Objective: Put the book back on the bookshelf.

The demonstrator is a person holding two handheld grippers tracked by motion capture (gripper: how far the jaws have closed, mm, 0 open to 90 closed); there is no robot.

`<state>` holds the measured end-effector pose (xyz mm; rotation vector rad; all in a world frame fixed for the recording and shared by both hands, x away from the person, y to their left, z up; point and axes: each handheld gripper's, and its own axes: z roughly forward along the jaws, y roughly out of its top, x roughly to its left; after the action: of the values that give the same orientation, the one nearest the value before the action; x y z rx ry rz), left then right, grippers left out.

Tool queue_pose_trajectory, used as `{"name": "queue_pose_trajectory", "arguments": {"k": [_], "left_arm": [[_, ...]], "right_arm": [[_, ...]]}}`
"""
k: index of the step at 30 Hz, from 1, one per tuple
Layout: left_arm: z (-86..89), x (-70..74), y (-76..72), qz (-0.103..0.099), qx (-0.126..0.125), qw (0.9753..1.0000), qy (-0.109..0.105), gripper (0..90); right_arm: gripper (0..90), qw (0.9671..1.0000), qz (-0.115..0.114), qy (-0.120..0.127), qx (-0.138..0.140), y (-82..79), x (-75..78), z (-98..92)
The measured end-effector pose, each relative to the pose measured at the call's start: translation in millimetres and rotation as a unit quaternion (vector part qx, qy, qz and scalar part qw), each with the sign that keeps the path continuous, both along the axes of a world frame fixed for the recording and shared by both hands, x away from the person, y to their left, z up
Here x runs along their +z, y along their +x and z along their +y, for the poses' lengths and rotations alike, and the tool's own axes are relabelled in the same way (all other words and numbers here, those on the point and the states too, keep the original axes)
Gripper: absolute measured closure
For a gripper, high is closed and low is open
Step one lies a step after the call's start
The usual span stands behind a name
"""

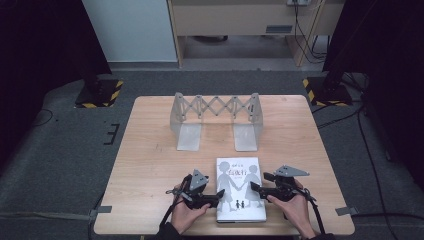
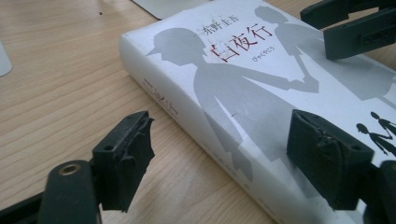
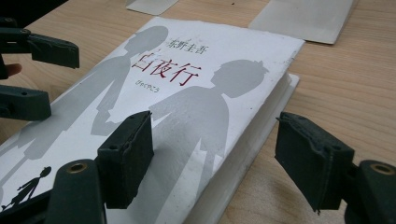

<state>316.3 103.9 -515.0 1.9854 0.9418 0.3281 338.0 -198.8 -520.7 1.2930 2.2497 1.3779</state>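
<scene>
Both tongs, left and right, gape astride the book, lying lengthwise front-to-back.

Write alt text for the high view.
A white book lies flat at the near edge of a wooden table, flanked by the open left gripper and right gripper. An expanding metal book rack stands behind.

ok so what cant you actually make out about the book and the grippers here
- Book: near end cut off by the bottom edge in both gripper views; small print under the title blurred.
- Left gripper: whether its open jaws touch the book is unclear; one jaw overlaps the cover.
- Right gripper: same doubt.
- Bookend rack: far side hidden in the high view.
</scene>
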Motion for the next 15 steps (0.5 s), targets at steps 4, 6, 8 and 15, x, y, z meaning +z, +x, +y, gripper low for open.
{"name": "queue_pose_trajectory", "arguments": {"k": [4,6,8,15], "left_arm": [[-5.0,-3.0,1.8,-0.002,-0.005,1.0000,-0.006,17.0],[-6.3,-4.5,3.0,0.000,-0.006,0.9999,-0.012,13.0],[-7.2,-6.3,4.6,0.001,-0.004,0.9999,-0.016,10.9],[-5.6,-10.9,10.2,0.011,-0.007,0.9995,-0.029,3.8]], "right_arm": [[27.7,0.9999,0.005,0.009,0.002,0.6,-1.6,1.5],[27.5,0.9999,0.007,0.014,0.003,1.3,-2.5,2.3],[27.5,0.9998,0.008,0.016,0.004,1.7,-2.8,2.5],[26.8,0.9995,0.016,0.027,0.008,3.3,-4.9,6.4]]}}
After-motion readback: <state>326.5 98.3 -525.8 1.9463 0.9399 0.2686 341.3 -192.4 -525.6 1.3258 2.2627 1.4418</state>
